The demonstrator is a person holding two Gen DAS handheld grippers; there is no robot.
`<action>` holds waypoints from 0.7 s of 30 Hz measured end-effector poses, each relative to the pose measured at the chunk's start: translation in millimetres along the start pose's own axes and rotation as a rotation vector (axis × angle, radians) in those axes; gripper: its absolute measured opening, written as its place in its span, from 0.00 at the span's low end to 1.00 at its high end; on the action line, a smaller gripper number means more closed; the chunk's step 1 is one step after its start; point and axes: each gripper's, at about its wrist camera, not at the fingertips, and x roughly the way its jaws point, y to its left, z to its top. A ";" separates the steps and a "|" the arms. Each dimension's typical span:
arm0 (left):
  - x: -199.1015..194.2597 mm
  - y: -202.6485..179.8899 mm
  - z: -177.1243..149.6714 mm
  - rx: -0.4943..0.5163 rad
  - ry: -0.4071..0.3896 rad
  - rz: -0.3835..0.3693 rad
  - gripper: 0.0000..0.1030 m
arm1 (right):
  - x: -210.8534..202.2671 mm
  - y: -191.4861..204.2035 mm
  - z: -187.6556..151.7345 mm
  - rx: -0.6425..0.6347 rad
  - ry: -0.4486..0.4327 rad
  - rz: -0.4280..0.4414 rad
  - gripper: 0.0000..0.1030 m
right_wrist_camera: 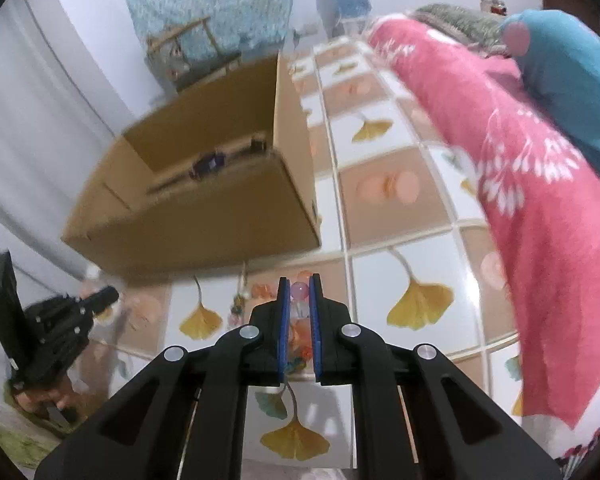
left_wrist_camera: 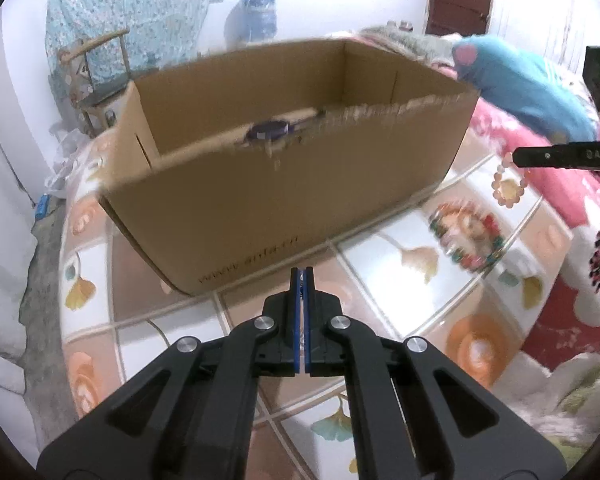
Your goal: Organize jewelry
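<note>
While we hold our right gripper (right_wrist_camera: 299, 292) up off the bed with its jaws nearly together on a pale pink bead bracelet (left_wrist_camera: 509, 184), the loop hangs free from the tips, above the bedspread (left_wrist_camera: 400, 248) and just off the right-hand end of the cardboard box (left_wrist_camera: 284, 184). Our left gripper (left_wrist_camera: 303, 276) has its jaws pressed flat together with nothing between them, and it hovers near the front wall of the box. Inside the box, a dark purple piece (left_wrist_camera: 269, 129) already lies on the floor beside what looks like a wooden rod, though blur keeps us from saying more about it. One multicoloured bead bracelet (left_wrist_camera: 466, 236) is left lying on the bedspread, near the box's front right corner and below the hanging pink one. We judge the task to be partway through: at least one item is stored, one is being carried, and one waits on the bed. Our next job would be to bring the pink bracelet over the box's rim and release it inside.
</note>
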 end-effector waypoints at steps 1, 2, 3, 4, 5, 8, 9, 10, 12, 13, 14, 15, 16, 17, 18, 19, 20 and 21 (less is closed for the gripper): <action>-7.5 0.0 3.1 0.005 -0.015 0.000 0.00 | -8.4 0.2 3.8 0.001 -0.019 0.007 0.09; -13.6 -0.1 5.6 0.011 -0.029 0.001 0.00 | -16.8 1.5 7.7 -0.004 -0.039 0.008 0.09; -23.5 -0.1 10.4 0.016 -0.052 -0.004 0.00 | -24.8 3.8 12.1 -0.012 -0.058 0.009 0.09; -30.5 -0.1 14.2 0.017 -0.068 -0.009 0.00 | -29.6 4.5 16.2 -0.017 -0.072 0.013 0.09; -35.7 0.8 20.5 0.017 -0.081 -0.012 0.00 | -38.1 7.1 21.5 -0.024 -0.093 0.021 0.09; -59.3 6.4 37.9 0.010 -0.148 -0.032 0.00 | -57.7 16.5 39.2 -0.056 -0.153 0.046 0.09; -65.7 7.3 44.2 0.008 -0.170 -0.038 0.00 | -62.6 19.9 45.5 -0.070 -0.170 0.057 0.09; -74.7 10.0 53.7 0.009 -0.202 -0.046 0.00 | -67.5 25.1 51.7 -0.089 -0.189 0.067 0.09; -85.0 13.6 69.2 0.019 -0.253 -0.045 0.00 | -74.4 35.1 63.7 -0.128 -0.224 0.092 0.09; -87.5 14.9 74.9 0.022 -0.268 -0.050 0.00 | -76.0 41.7 70.4 -0.149 -0.239 0.114 0.09; -89.4 18.3 82.8 0.021 -0.288 -0.054 0.00 | -75.9 47.5 76.8 -0.166 -0.249 0.136 0.09; -89.0 19.6 88.0 0.019 -0.297 -0.060 0.00 | -73.4 54.0 84.9 -0.186 -0.255 0.163 0.09; -86.4 23.4 95.7 0.016 -0.300 -0.074 0.00 | -69.2 59.2 91.2 -0.203 -0.257 0.179 0.09; -82.4 28.0 101.1 0.014 -0.292 -0.087 0.00 | -65.9 63.3 95.2 -0.214 -0.255 0.187 0.09; -71.6 32.1 107.6 0.015 -0.266 -0.098 0.00 | -56.6 68.3 103.8 -0.225 -0.241 0.214 0.09; -64.4 35.0 109.2 0.014 -0.242 -0.102 0.00 | -47.9 71.3 110.2 -0.226 -0.221 0.247 0.09; -51.6 38.4 112.3 0.015 -0.201 -0.109 0.00 | -40.8 73.5 114.0 -0.227 -0.199 0.271 0.09; -43.0 42.7 112.8 0.013 -0.167 -0.113 0.01 | -24.7 76.1 122.4 -0.228 -0.152 0.298 0.09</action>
